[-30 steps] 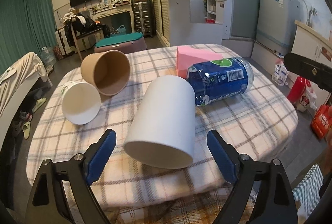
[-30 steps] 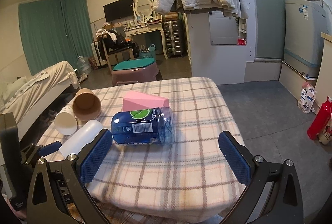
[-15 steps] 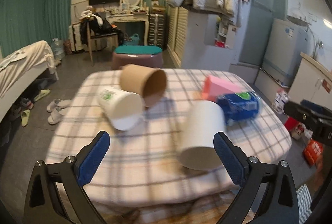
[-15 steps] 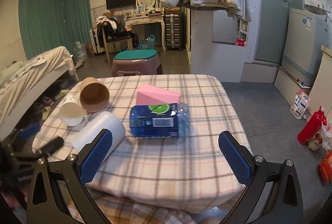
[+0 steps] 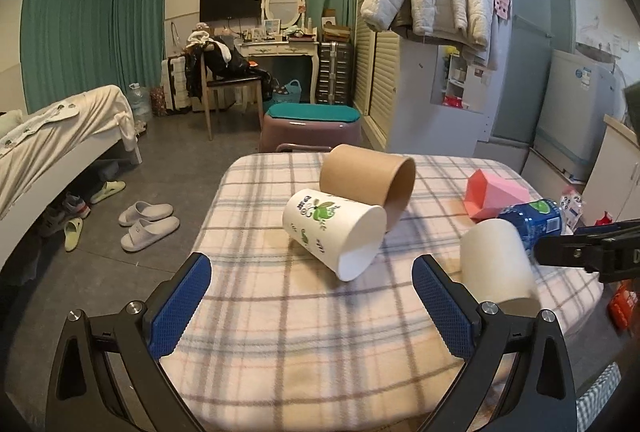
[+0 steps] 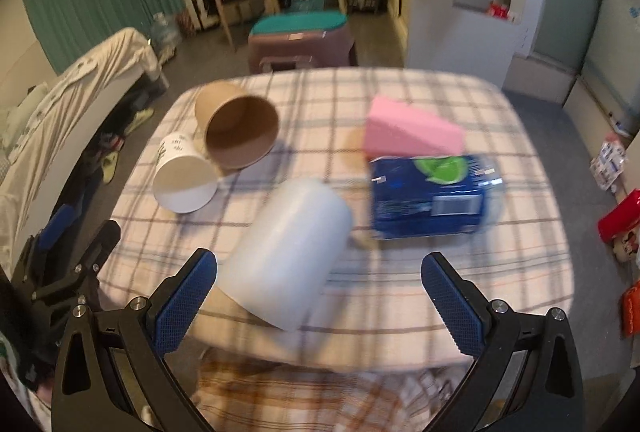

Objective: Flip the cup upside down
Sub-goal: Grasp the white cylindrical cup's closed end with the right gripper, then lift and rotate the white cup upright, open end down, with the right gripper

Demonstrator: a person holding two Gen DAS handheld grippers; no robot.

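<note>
You are hovering both tongs, left (image 5: 306,302) and right (image 6: 319,298), spread and empty; centre the right around the white cup (image 6: 286,258) lying near before pinching.

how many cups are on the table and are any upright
3, none upright, all on their sides. The brown paper cup lies at the far left; the printed white cup rests against it in front; the plain white cup lies nearest, beside the blue bottle. None seems hidden.
</note>
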